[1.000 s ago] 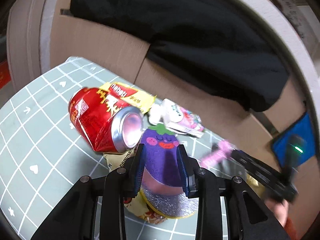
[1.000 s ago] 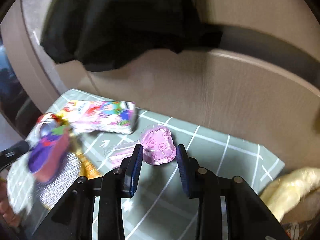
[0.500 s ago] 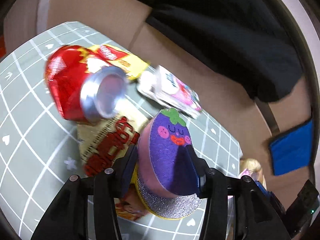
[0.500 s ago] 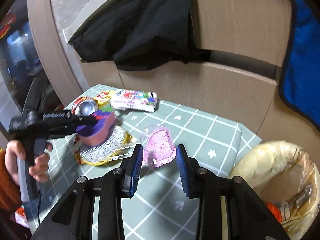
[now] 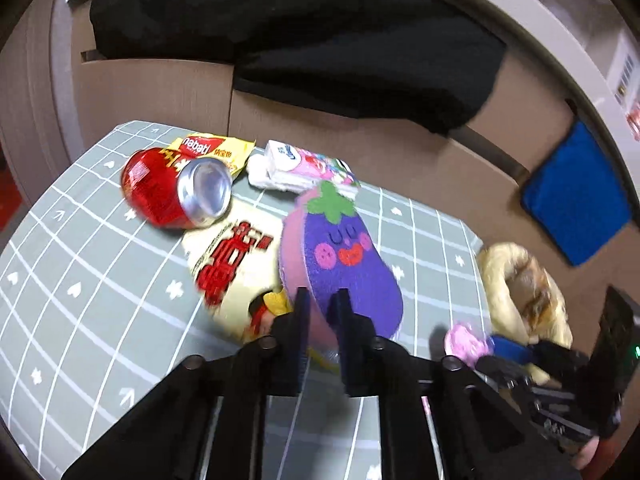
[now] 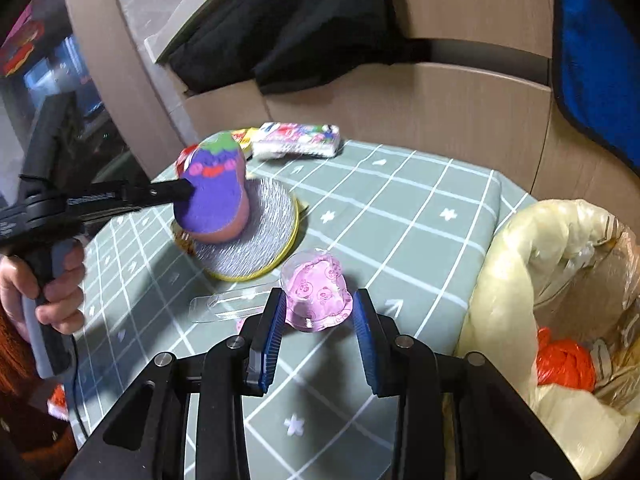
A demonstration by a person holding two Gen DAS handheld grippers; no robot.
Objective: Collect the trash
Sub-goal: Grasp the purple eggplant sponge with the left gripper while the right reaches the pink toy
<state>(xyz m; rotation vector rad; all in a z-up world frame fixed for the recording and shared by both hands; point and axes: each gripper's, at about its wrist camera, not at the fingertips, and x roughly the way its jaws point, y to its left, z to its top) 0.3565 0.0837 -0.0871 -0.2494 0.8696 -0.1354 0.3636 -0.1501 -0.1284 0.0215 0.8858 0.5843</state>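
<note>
My left hand-held gripper (image 5: 320, 312) sits low and centre in its own view, and its jaws are closing on the near edge of the eggplant sponge (image 5: 344, 256), which stands pinched between them, purple face tilted toward the upper right. In the right wrist view the same left hand-held gripper (image 6: 182, 191) reaches in from the left edge, a hand (image 6: 48, 280) wrapped round its grip, and the sponge (image 6: 212, 192) is lifted just above a round silver-and-yellow disc (image 6: 256, 248).

My right hand-held gripper (image 6: 320, 320) is at bottom centre of its view, its blue-padded jaws standing on either side of a pink jelly cup (image 6: 318, 292); I cannot tell whether the pads actually press on it. A clear plastic spoon (image 6: 228, 308) lies just left of the cup.

Further out in the left wrist view, a large snack wrapper (image 5: 232, 264) with red lettering lies on the green checked surface (image 5: 80, 280), left of the sponge. Above it rests a red can (image 5: 172, 188) on its side, its silver end facing the camera, touching a yellow wrapper (image 5: 212, 150) behind it. A tissue packet (image 5: 296, 170) lies at the far edge, upper centre.

At the right edge of the right wrist view stands a bin (image 6: 520, 280) lined with a pale yellow bag, just beside the surface, with an orange bag (image 6: 564, 364) inside. A black cloth (image 6: 300, 28) hangs over the furniture behind.
</note>
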